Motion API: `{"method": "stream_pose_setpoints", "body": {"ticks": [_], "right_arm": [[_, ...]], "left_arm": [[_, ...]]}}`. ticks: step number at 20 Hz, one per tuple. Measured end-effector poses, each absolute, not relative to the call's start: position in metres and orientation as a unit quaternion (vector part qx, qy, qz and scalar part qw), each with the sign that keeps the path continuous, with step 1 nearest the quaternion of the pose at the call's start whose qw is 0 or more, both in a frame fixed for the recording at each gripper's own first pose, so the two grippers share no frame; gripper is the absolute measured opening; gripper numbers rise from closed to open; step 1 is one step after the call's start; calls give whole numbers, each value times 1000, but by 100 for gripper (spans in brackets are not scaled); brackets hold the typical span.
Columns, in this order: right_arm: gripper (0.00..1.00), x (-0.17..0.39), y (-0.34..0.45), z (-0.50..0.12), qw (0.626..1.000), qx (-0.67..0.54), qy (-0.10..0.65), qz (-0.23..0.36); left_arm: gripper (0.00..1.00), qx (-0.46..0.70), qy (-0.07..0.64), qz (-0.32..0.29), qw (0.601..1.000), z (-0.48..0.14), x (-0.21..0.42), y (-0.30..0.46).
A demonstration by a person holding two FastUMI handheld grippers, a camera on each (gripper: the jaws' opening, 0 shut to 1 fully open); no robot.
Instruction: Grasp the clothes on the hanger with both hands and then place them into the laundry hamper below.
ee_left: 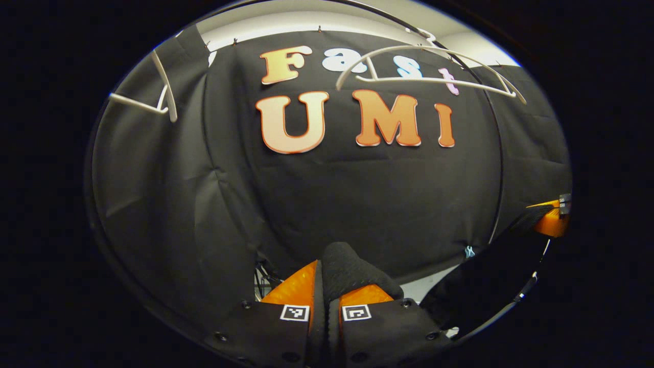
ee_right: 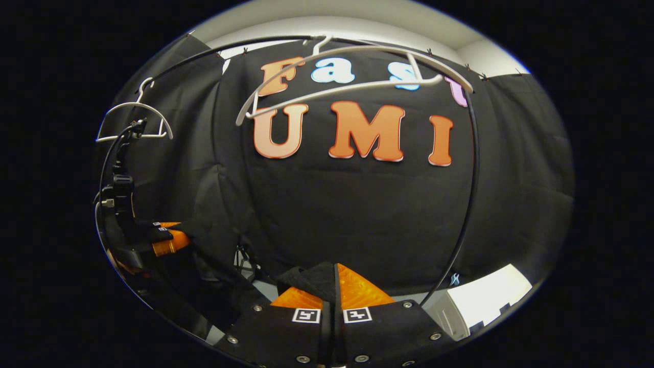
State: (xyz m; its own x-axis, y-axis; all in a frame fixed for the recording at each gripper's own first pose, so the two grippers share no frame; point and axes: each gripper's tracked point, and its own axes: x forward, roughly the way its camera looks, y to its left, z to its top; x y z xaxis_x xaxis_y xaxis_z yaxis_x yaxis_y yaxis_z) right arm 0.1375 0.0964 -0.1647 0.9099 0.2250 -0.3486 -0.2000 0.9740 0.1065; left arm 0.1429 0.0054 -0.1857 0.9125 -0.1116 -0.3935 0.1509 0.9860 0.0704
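A black garment [ee_left: 352, 271] bunches up between the fingers of my left gripper [ee_left: 324, 281], which is shut on it. The dark cloth [ee_left: 485, 286] stretches right toward my right gripper [ee_left: 552, 221], seen farther off. In the right gripper view, my right gripper [ee_right: 334, 283] is shut on a fold of the same black garment [ee_right: 309, 280]. My left gripper [ee_right: 166, 237] appears at the left there, with dark cloth hanging under it. A bare white hanger [ee_left: 429, 76] hangs above on the rail, also seen overhead in the right gripper view [ee_right: 347, 82].
A second white hanger [ee_left: 161, 97] [ee_right: 133, 122] hangs further left. A thin black rack rail [ee_left: 498, 168] [ee_right: 467, 204] curves down on the right. A pale floor strip [ee_right: 485, 299] lies below the black cloth wall.
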Motion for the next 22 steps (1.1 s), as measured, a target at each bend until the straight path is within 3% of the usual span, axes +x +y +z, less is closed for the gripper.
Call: {"method": "stream_pose_setpoints", "body": {"ticks": [9,12,15,17,21,22], "right_arm": [[6,82,120,-327,931,37,346,110],[8,70,125,-360,920,51,374,104],[14,44,126,-392,903,54,413,103],[25,33,129,-403,895,55,430,104],[46,12,130,-421,880,59,460,107],[53,7,130,-425,876,60,466,106]], "left_arm": [[10,70,365,-79,925,-333,76,7],[11,85,386,-76,915,-361,62,14],[18,82,426,-67,899,-386,42,23],[39,64,466,-58,880,-408,24,29],[100,43,511,-58,857,-434,-7,29],[100,44,513,-58,856,-434,-11,31]]}}
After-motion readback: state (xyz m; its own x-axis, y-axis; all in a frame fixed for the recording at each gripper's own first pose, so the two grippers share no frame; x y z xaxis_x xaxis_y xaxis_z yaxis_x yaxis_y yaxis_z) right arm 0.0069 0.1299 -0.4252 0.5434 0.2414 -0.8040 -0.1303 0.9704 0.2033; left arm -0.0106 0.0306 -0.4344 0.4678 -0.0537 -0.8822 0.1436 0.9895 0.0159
